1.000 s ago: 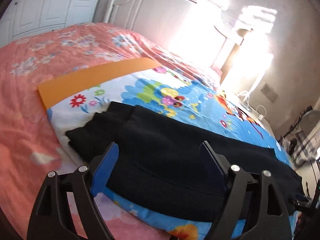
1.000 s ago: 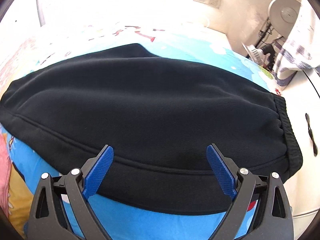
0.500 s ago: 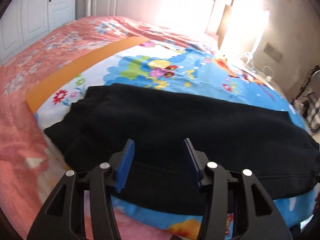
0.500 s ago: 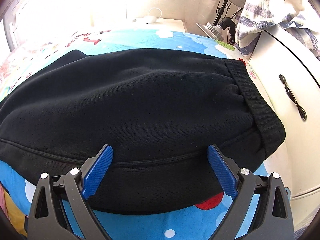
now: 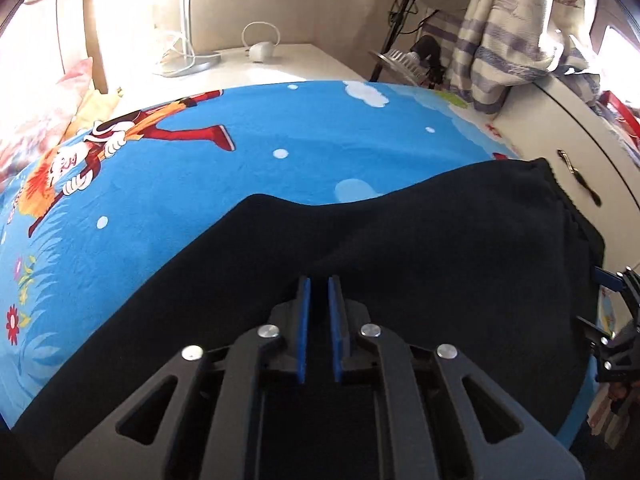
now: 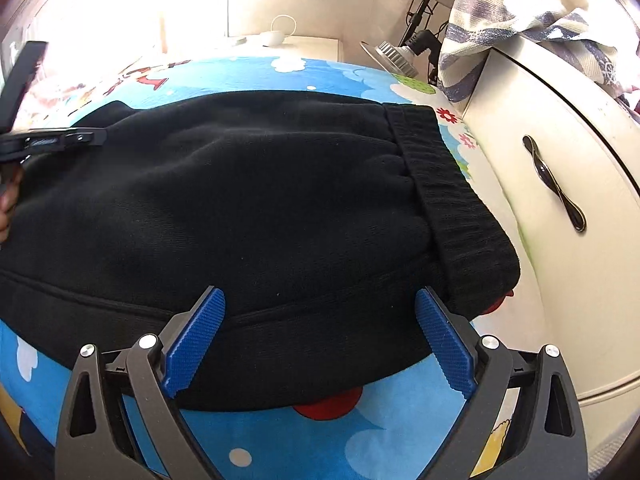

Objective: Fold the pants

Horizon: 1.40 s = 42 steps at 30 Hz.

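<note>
My left tongs [image 5: 319, 286] are nearly shut, pinching the pants [image 5: 400, 264]. Right tongs [image 6: 320, 312] gape wide, empty – the waistband [image 6: 444, 196] lies just ahead, rightward.

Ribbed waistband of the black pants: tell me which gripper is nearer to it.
Right. The right gripper sits open over the pants' near edge, just beside the waistband. The left gripper, nearly shut on the pants, is farther along the legs.
</note>
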Each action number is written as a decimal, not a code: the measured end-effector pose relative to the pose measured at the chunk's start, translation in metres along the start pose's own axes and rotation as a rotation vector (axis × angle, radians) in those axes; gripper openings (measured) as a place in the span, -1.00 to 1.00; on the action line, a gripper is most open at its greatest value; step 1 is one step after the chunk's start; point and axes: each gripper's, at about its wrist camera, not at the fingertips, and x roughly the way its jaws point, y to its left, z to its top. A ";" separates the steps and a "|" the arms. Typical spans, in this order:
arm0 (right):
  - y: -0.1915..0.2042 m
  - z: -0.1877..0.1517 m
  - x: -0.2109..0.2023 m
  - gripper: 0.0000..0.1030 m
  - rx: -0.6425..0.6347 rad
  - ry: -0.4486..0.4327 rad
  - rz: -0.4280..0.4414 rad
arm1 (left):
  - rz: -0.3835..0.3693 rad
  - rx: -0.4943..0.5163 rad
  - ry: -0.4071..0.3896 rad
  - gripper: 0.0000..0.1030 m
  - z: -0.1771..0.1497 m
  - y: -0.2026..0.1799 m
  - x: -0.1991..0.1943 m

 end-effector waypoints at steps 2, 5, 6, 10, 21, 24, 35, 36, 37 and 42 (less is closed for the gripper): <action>-0.004 -0.002 0.000 0.78 0.012 0.002 0.007 | 0.047 -0.082 -0.044 -0.97 0.015 0.018 -0.004; -0.006 -0.002 0.003 0.78 0.019 0.010 0.024 | 0.036 -0.099 -0.086 -0.84 0.030 0.015 -0.016; -0.004 -0.004 0.001 0.78 0.012 0.012 0.023 | -0.009 -0.067 -0.062 -0.79 0.032 0.005 -0.016; -0.004 -0.004 0.003 0.79 0.010 0.006 0.032 | 0.143 0.080 0.029 -0.67 0.033 -0.028 0.022; -0.006 -0.005 -0.002 0.79 0.029 0.003 0.047 | 0.097 -0.076 -0.134 -0.02 -0.005 -0.077 -0.055; -0.011 0.004 -0.010 0.79 0.040 -0.013 0.090 | 0.117 -0.203 -0.099 -0.12 -0.049 -0.057 -0.062; -0.053 0.024 0.024 0.79 0.073 0.050 -0.040 | 0.396 -0.626 -0.138 -0.17 -0.177 0.120 -0.164; -0.057 0.019 0.023 0.79 0.089 0.030 -0.019 | 0.434 -0.672 -0.131 -0.17 -0.190 0.136 -0.172; -0.060 0.016 0.021 0.79 0.101 0.026 -0.008 | 0.456 -0.718 -0.130 -0.17 -0.202 0.150 -0.181; -0.061 0.026 -0.006 0.80 0.151 0.006 -0.067 | 0.485 -0.745 -0.185 -0.17 -0.213 0.160 -0.217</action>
